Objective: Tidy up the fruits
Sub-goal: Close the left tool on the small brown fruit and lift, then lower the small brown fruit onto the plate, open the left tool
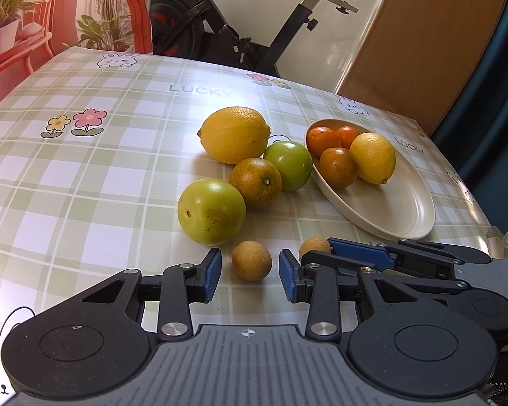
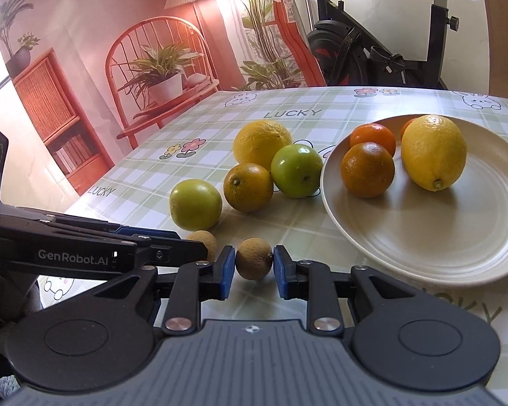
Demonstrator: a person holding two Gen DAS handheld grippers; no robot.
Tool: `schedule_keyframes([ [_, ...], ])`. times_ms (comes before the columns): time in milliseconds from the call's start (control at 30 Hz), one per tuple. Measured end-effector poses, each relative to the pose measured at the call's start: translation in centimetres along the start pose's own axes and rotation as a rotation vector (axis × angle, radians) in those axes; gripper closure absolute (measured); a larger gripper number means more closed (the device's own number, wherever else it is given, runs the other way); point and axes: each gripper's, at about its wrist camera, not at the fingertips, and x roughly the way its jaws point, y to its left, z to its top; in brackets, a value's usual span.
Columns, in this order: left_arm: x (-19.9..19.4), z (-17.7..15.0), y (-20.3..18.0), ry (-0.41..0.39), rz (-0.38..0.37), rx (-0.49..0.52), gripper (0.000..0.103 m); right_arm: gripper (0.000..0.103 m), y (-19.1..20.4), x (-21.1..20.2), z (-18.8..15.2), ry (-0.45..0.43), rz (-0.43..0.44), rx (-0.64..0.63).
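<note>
Left tool [image 2: 216,253] marked GenRobot.AI, tablecloth [image 2: 288,114] printed LUCKY

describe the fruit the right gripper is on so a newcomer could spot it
Start at the cream plate; left of its near rim lie two small brown longans. The right gripper is shut on the longan nearer the plate; the other longan lies loose between the left gripper's pads.

The left hand-held gripper [image 1: 249,275] points downward, its blue pads [image 1: 214,270] apart and touching nothing. The right hand-held gripper [image 2: 254,267] lies just beside it, its pads [image 2: 227,267] pressed shut.
</note>
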Motion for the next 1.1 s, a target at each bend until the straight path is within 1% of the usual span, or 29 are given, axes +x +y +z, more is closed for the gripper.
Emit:
schedule_keyframes([
  [100,0.5,0.0,-0.2,0.006,0.008,0.003,0.063,0.076,-0.1,-0.3,0.0,-0.006,0.000,0.003],
  [133,0.7,-0.1,-0.4,0.007,0.014,0.009,0.066,0.076,0.0,-0.3,0.0,-0.010,0.000,0.001],
  [200,0.7,-0.2,-0.5,0.011,0.014,0.018,0.074,0.076,0.1,-0.4,0.1,-0.016,-0.002,-0.004],
  [333,0.2,-0.3,-0.8,-0.003,0.012,0.034,0.074,0.076,0.3,-0.7,0.1,-0.029,-0.003,-0.009],
  [567,-1.2,0.4,-1.7,-0.049,-0.007,0.044,0.074,0.076,0.1,-1.6,0.5,-0.083,-0.013,-0.007],
  [733,-1.9,1.6,-3.2,-0.080,-0.033,0.061,0.074,0.076,-0.4,-2.5,0.9,-0.127,-0.038,0.002],
  [900,-1.7,3.6,-4.9,-0.110,-0.067,0.086,0.074,0.076,-1.7,-3.6,1.4,-0.171,-0.084,0.023],
  [1000,-0.4,4.6,-6.0,-0.092,-0.086,0.107,0.074,0.076,-2.8,-4.0,1.7,-0.190,-0.122,0.044],
  [1100,1.3,5.1,-7.0,-0.060,-0.095,0.135,0.074,0.076,-4.0,-4.2,1.9,-0.189,-0.155,0.059],
])
